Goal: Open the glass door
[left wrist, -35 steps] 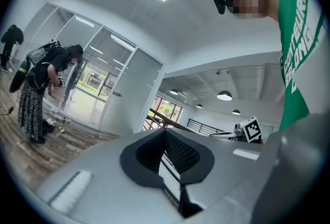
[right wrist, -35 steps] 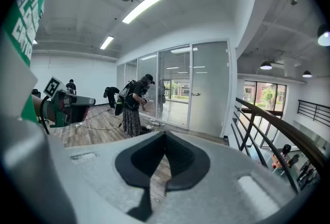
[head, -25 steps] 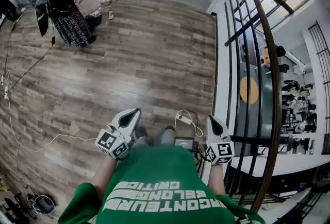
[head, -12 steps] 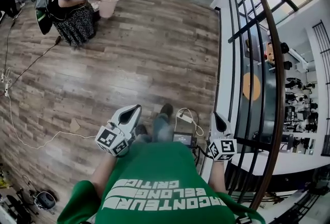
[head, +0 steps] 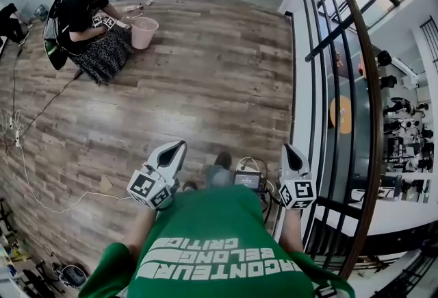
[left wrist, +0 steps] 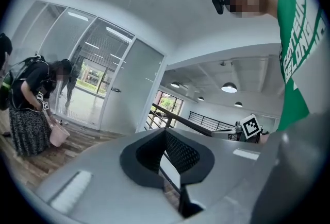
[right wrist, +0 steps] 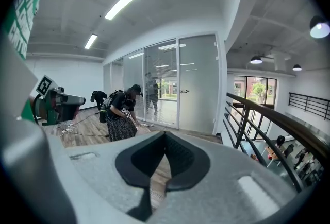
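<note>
The glass door stands shut in the glass wall at the far end of the room, its small handle on the left edge. The left gripper view shows the same door far off. My left gripper is held out over the wood floor, jaws together and empty. My right gripper is beside the railing, jaws together with nothing in them. Both are far from the door. From their own cameras, the left gripper and right gripper show only floor past their tips.
A black stair railing runs along my right. A person in black crouches by a pink bucket in front of the glass wall. Cables trail over the floor at the left. A small box with a cord lies by my feet.
I have walked forward with both grippers toward the glass wall. The crouching person has set the pink bucket down on the floor beside them. Both jaws stayed together.
</note>
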Action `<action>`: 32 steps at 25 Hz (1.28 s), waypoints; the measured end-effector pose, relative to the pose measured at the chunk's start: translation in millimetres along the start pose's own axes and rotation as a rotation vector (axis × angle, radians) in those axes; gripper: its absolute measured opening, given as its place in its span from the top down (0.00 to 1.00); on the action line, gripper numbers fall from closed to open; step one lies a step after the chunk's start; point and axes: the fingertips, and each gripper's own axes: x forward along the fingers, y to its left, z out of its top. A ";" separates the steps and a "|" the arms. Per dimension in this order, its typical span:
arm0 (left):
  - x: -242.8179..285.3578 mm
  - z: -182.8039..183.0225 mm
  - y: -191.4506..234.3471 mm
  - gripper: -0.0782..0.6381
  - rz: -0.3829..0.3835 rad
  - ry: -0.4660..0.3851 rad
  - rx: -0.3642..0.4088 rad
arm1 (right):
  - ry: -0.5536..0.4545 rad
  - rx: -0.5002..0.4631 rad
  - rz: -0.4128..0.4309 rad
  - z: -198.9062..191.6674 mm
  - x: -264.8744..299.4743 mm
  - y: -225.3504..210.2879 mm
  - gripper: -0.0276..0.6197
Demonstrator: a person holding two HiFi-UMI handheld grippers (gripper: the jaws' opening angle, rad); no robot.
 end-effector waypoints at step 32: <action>248.9 74.1 146.9 0.87 -0.015 -0.035 -0.054 | 0.053 -0.019 0.030 86.4 235.7 -116.7 0.97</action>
